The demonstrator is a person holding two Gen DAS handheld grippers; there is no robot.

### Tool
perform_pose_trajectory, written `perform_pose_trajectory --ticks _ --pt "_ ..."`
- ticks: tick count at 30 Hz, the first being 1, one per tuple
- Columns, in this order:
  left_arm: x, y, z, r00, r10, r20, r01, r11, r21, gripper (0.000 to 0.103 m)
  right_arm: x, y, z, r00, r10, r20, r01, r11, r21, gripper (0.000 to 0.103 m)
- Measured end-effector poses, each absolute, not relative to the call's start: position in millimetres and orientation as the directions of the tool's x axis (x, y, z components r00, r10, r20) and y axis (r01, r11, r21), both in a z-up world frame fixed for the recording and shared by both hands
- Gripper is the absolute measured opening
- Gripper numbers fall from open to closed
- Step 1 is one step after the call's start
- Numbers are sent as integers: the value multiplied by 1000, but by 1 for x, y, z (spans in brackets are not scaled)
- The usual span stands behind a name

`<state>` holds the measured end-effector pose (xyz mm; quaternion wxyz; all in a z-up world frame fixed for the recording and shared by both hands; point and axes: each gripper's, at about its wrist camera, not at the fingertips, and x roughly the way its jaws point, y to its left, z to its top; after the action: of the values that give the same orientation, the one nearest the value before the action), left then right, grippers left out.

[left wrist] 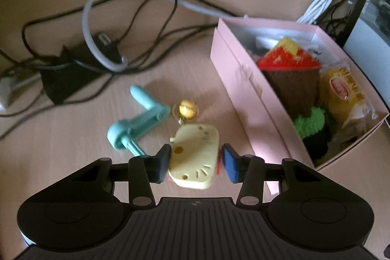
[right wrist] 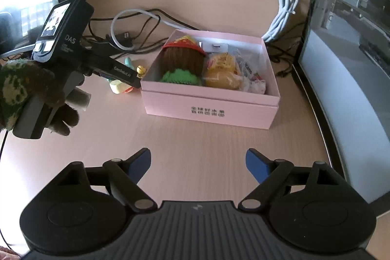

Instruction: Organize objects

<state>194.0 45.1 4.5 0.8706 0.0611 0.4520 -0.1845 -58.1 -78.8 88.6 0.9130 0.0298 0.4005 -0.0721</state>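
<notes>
My left gripper (left wrist: pixel 196 160) has its blue pads (left wrist: pixel 230 161) around a pale yellow plastic toy (left wrist: pixel 195 155) with a gold bell (left wrist: pixel 186 109) on a ring. The left pad touches the toy; a small gap shows at the right pad. A teal plastic crank handle (left wrist: pixel 139 123) lies left of the toy. A pink box (left wrist: pixel 246 87) to the right holds a knitted brown, red and green piece (left wrist: pixel 290 79) and a yellow snack packet (left wrist: pixel 346 91). My right gripper (right wrist: pixel 197 165) is open and empty above the table, in front of the box (right wrist: pixel 209 109). The left gripper body (right wrist: pixel 73 52) shows at its left.
Tangled black and grey cables (left wrist: pixel 102 28) and a black adapter (left wrist: pixel 65 79) lie behind the toys. A coiled white cable (right wrist: pixel 285 14) lies behind the box. A computer case (right wrist: pixel 348 52) stands at the right table edge.
</notes>
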Motion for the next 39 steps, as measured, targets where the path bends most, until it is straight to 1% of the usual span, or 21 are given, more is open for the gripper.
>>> perform_pose_trajectory --ticks 2,5,9,12,15,19,22,24,26,28,31,35,36,37,38,39 --pt "191 51 4 517 -285 -807 376 923 -85 49 -58 -77 86 663 -114 -740 157 988 -11 86" --pt "180 69 7 493 -326 -807 330 928 -173 49 -56 -73 82 660 -124 -741 151 988 -32 86" --pt "148 99 12 512 -329 -793 287 936 -203 48 -49 -61 79 672 -116 -731 101 993 -65 86" --pt "118 130 14 513 -334 -791 246 940 -238 48 -39 -48 78 684 -80 -725 47 997 -66 86" --pt "92 161 13 526 -294 -798 183 956 -231 48 -20 -27 78 696 -17 -718 -28 998 -51 86" --pt "67 204 8 534 -217 -817 77 975 -208 48 15 8 82 724 76 -686 -150 987 -50 86" --pt "52 232 8 544 -180 -820 10 978 -208 47 48 34 82 747 107 -656 -201 977 -71 86" --pt "46 248 9 548 -162 -821 -25 978 -209 47 77 48 82 765 95 -638 -184 980 -74 86" --pt "42 259 9 550 -150 -821 -48 977 -210 47 115 55 78 758 85 -646 -138 990 -32 86" --pt "38 269 8 550 -154 -821 -62 972 -225 47 151 60 72 756 43 -653 -77 997 -23 86" --pt "31 278 7 556 -171 -814 -67 966 -248 47 191 60 60 717 -1 -697 -12 1000 -13 86" --pt "27 285 6 558 -188 -808 -65 961 -268 47 212 57 42 680 -40 -733 27 999 -30 86" --pt "27 285 6 558 -189 -808 -63 961 -269 47 212 57 37 669 -44 -742 29 999 -33 84" --pt "27 285 6 557 -191 -808 -60 961 -268 47 211 55 34 660 -42 -750 31 999 -28 75" --pt "28 285 6 557 -193 -808 -57 962 -268 47 207 54 32 656 -34 -754 27 999 -22 72" --pt "29 285 5 557 -195 -807 -54 962 -269 47 201 53 33 664 -37 -746 19 999 -33 66"
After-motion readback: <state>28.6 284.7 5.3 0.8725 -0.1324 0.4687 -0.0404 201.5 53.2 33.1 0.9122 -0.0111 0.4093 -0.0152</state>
